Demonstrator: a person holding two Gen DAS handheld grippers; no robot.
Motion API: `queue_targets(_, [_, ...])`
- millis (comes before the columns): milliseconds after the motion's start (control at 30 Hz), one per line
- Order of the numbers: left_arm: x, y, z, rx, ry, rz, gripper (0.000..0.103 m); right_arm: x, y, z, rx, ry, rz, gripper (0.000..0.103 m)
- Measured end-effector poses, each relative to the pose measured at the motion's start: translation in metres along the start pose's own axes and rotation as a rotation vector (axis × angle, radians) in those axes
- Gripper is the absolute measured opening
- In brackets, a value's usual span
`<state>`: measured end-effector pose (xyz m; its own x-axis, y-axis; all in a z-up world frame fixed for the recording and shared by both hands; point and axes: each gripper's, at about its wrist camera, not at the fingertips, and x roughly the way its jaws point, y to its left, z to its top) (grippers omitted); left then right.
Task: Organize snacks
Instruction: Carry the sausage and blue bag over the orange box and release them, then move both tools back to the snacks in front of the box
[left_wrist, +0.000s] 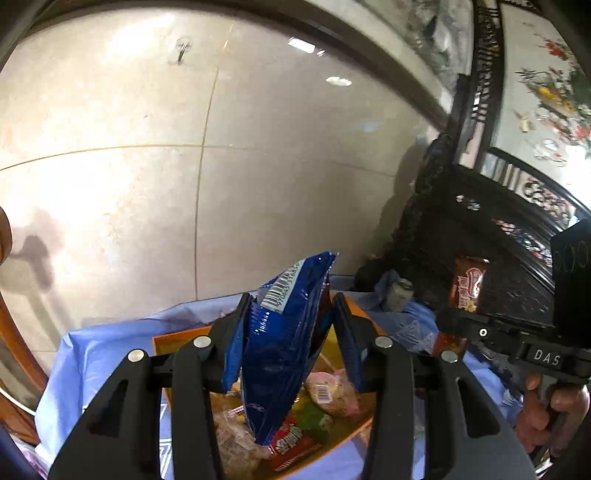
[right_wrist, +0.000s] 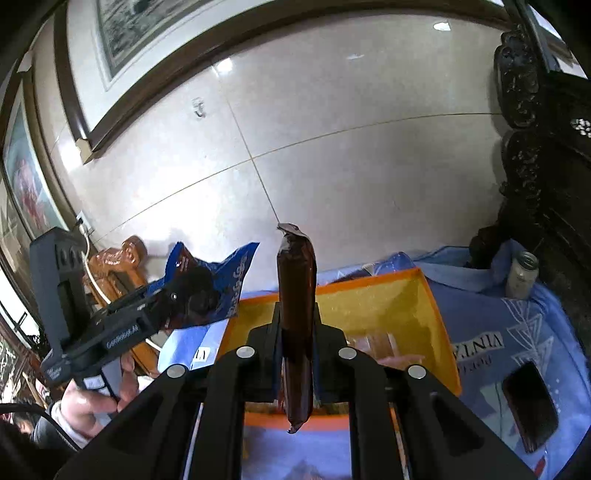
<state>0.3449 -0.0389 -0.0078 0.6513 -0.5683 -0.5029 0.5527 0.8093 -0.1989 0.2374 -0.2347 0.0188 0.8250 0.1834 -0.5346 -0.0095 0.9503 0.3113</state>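
My left gripper (left_wrist: 290, 314) is shut on a blue snack bag (left_wrist: 282, 350) and holds it above an orange-rimmed yellow box (left_wrist: 177, 341) with several wrapped snacks inside. The bag also shows in the right wrist view (right_wrist: 221, 284), held by the left gripper (right_wrist: 184, 299). My right gripper (right_wrist: 295, 314) is shut on a dark brown snack packet (right_wrist: 297, 317), upright above the same box (right_wrist: 369, 306). In the left wrist view the right gripper (left_wrist: 458, 314) holds that brown packet (left_wrist: 467, 284) at the right.
A blue cloth (right_wrist: 498, 332) covers the table. A small jar (right_wrist: 521, 275) stands at the back right, and a black phone (right_wrist: 530, 406) lies on the cloth at the right. Dark carved furniture (right_wrist: 546, 166) stands to the right. A wooden chair (right_wrist: 122, 266) is at the left.
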Motion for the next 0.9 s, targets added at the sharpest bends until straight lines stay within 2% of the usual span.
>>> queue_targets(200, [0.029,-0.001,0.001,-0.002,0.090,0.132,0.043,0.045,-0.005,0.007,-0.031,0.058,-0.051,0.015])
queue_targets(233, [0.035,-0.002,0.000,0.002,0.111,0.155,0.051,0.052,-0.006,0.007,-0.027,0.087,-0.054,0.028])
queue_targets(267, [0.042,-0.003,-0.001,0.006,0.139,0.177,0.078,0.058,-0.008,0.006,-0.021,0.119,-0.068,0.046])
queue_targets(300, [0.045,-0.004,-0.002,0.007,0.154,0.218,0.089,0.060,-0.008,0.006,-0.018,0.132,-0.103,0.078])
queue_targets(333, [0.043,-0.005,-0.003,0.009,0.139,0.262,0.098,0.052,-0.007,0.005,-0.024,0.108,-0.129,0.081])
queue_targets(367, [0.039,-0.008,-0.003,0.014,0.115,0.285,0.099,0.045,-0.005,0.004,-0.035,0.092,-0.119,0.081])
queue_targets(500, [0.021,-0.015,0.002,-0.001,0.071,0.250,0.099,0.013,-0.004,-0.004,-0.062,0.079,-0.101,0.081])
queue_targets(633, [0.010,-0.015,-0.009,-0.038,0.110,0.229,0.099,-0.013,-0.010,-0.021,-0.040,0.089,-0.090,0.081])
queue_targets(767, [-0.008,-0.019,-0.038,-0.074,0.122,0.204,0.099,-0.043,-0.016,-0.050,-0.041,0.111,-0.099,0.081])
queue_targets(900, [-0.020,-0.027,-0.071,-0.104,0.194,0.169,0.099,-0.073,-0.025,-0.078,-0.015,0.136,-0.133,0.081])
